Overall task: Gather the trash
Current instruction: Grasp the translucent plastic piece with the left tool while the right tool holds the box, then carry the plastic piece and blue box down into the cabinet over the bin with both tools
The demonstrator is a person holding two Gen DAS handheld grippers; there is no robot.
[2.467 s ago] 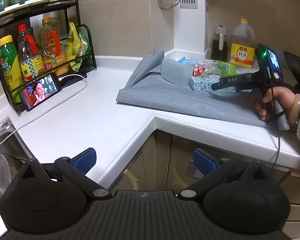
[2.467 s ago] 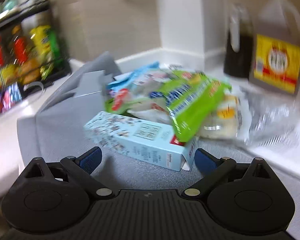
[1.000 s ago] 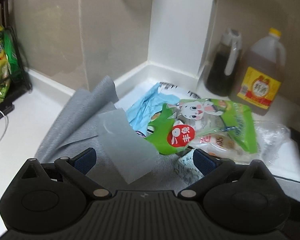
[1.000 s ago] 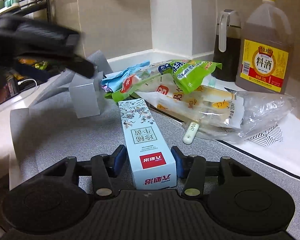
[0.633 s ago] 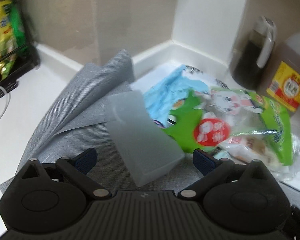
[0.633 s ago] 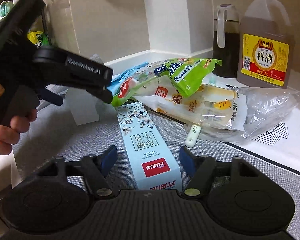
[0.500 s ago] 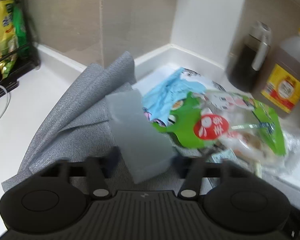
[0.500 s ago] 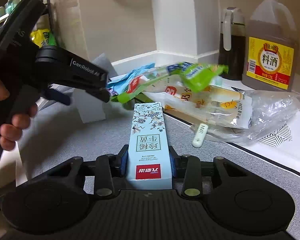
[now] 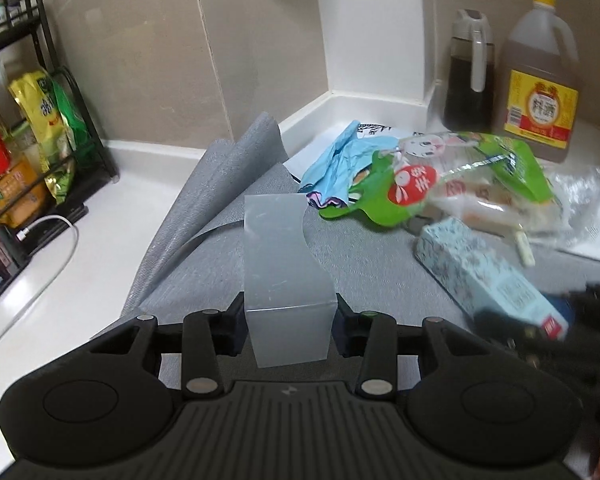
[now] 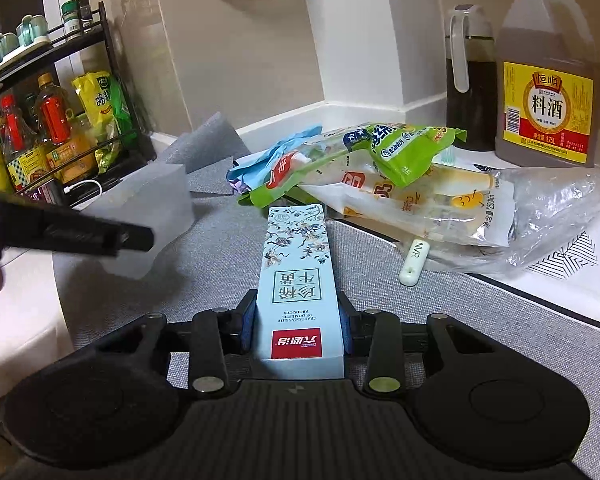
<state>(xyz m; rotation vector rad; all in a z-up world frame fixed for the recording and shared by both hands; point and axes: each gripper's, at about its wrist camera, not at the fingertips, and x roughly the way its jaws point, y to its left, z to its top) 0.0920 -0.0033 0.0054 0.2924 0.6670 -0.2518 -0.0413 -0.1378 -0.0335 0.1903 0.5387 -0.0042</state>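
My left gripper (image 9: 290, 322) is shut on a translucent grey plastic box (image 9: 282, 264) above the grey mat (image 9: 364, 268). My right gripper (image 10: 298, 330) is shut on a light blue patterned carton (image 10: 296, 276); the carton also shows in the left wrist view (image 9: 484, 276). Behind them lies a heap of trash: a green snack bag (image 9: 452, 176), a blue wrapper (image 9: 340, 164), a clear plastic bag (image 10: 500, 212) and a small white stick (image 10: 412, 262). The left gripper crosses the right wrist view as a dark blur (image 10: 80, 232) at the grey box (image 10: 148, 220).
A dark sauce jug (image 10: 470, 80) and a cooking wine bottle (image 10: 548, 76) stand at the back right against the wall. A black rack with bottles and snack bags (image 10: 48, 120) stands at the left, with a white cable (image 9: 48, 248) on the white counter (image 9: 80, 240).
Both grippers have closed: the left on the grey box, the right on the blue carton. The left gripper moved in from the counter's edge to the mat.
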